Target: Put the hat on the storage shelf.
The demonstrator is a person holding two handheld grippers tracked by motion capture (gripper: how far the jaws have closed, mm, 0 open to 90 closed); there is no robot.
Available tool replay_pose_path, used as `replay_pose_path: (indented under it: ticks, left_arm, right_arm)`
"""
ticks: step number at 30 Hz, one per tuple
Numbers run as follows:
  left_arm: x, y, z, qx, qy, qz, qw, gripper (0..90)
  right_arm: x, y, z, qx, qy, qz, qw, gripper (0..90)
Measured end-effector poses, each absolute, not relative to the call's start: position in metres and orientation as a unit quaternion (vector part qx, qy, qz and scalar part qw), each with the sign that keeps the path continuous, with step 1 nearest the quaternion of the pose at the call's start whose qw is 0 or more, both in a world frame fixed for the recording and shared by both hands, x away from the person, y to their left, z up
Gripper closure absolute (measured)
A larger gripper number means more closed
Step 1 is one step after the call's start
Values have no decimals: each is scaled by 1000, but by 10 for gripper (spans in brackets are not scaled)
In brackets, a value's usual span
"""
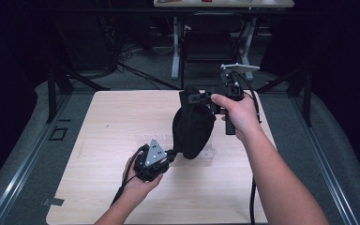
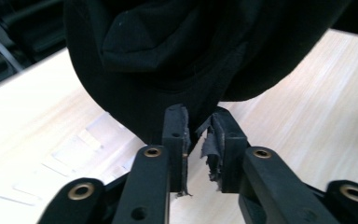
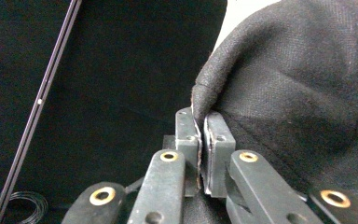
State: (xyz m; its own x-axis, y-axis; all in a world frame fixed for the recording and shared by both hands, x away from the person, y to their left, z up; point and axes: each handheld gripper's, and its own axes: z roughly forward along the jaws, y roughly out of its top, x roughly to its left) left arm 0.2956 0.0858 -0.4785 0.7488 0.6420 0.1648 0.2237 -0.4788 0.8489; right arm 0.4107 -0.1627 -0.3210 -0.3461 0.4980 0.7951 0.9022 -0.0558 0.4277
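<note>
Black fabric garment [image 1: 193,126], soft and bunched into a hanging mass, is suspended above the middle of the pale wooden worktop [image 1: 103,126], its lower end just over the surface. Right claw [image 1: 209,98] is held high at the far side of the worktop and is clamped on the garment's upper edge; the right gripper view shows a fold of coarse black cloth [image 3: 298,84] pinched tight between the two pads [image 3: 186,135], which stand nearly together. Left claw [image 1: 172,153] is low and near the person's side, pointing at the garment's bottom edge. In the left gripper view its pads [image 2: 175,135] stand a narrow gap apart with the hem of the black cloth [image 2: 168,60] dipping between them; whether both pads press on it cannot be told with certainty. Thin clear plastic sheet [image 1: 145,140] lies flat on the worktop beneath the garment.
</note>
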Motion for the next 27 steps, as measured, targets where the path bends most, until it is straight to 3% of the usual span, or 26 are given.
replay_pose_path:
  ticks: [13, 27]
  left_arm:
    - [293, 87, -480, 826, 252, 259, 433, 828]
    - [293, 97, -482, 828, 255, 270, 420, 851]
  right_arm:
    - [402, -168, -311, -520, -650, -518, 197, 776]
    - [388, -198, -299, -523, -658, -522, 146, 730]
